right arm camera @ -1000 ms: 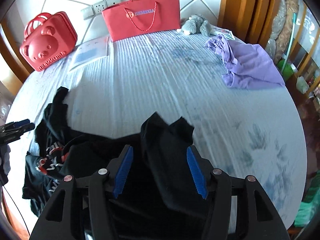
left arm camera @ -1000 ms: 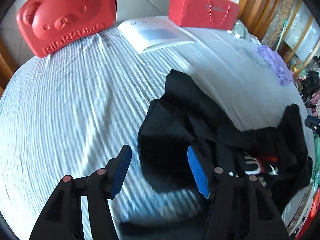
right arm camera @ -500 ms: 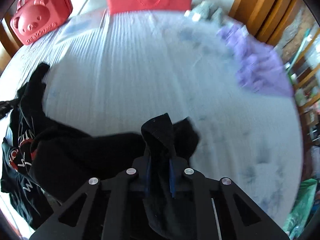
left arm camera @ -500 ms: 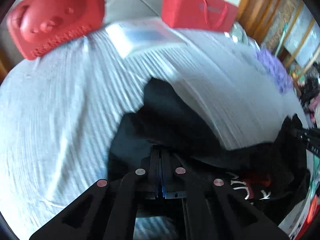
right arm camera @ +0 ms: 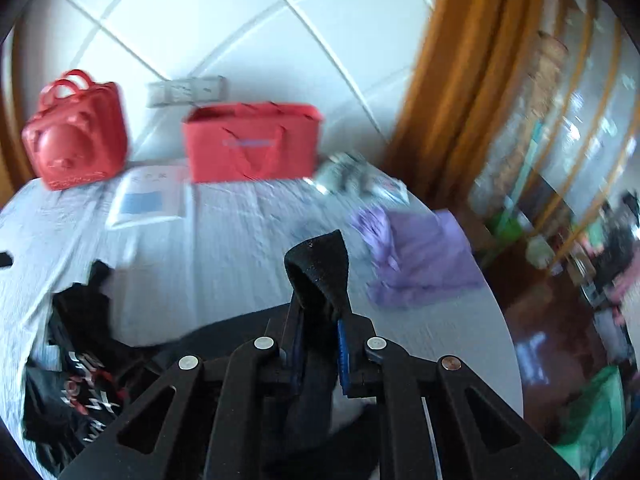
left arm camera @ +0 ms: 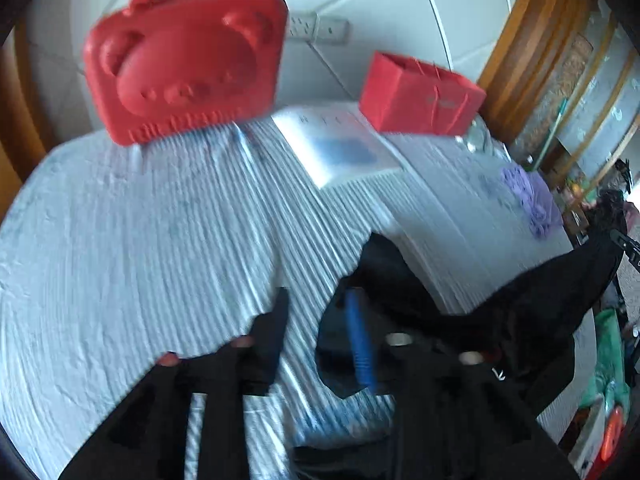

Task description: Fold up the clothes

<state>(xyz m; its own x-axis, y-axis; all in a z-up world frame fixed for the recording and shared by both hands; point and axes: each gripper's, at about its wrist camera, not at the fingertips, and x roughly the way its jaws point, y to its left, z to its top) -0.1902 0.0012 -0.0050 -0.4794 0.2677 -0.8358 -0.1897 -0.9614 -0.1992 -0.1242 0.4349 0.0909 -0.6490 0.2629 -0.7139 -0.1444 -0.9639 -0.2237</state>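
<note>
Bed [left arm camera: 120, 240] with a pale striped sheet, white tiled wall behind, wooden frame at right. Left tongs [left arm camera: 320, 328] stand apart with sheet showing between them; black garment [left arm camera: 520, 312] drapes past the blue pad [left arm camera: 362, 344] on the right finger, grip unclear through blur. Right tongs [right arm camera: 320, 340] closed narrow on a fold of the black garment [right arm camera: 320, 268], which sticks up above the tips; the rest trails left across the bed. Red bear case [right arm camera: 74, 136], red paper bag [right arm camera: 254, 142], booklet [right arm camera: 150, 200] at the head of the bed. Purple cloth [right arm camera: 416, 260] near the right edge.
</note>
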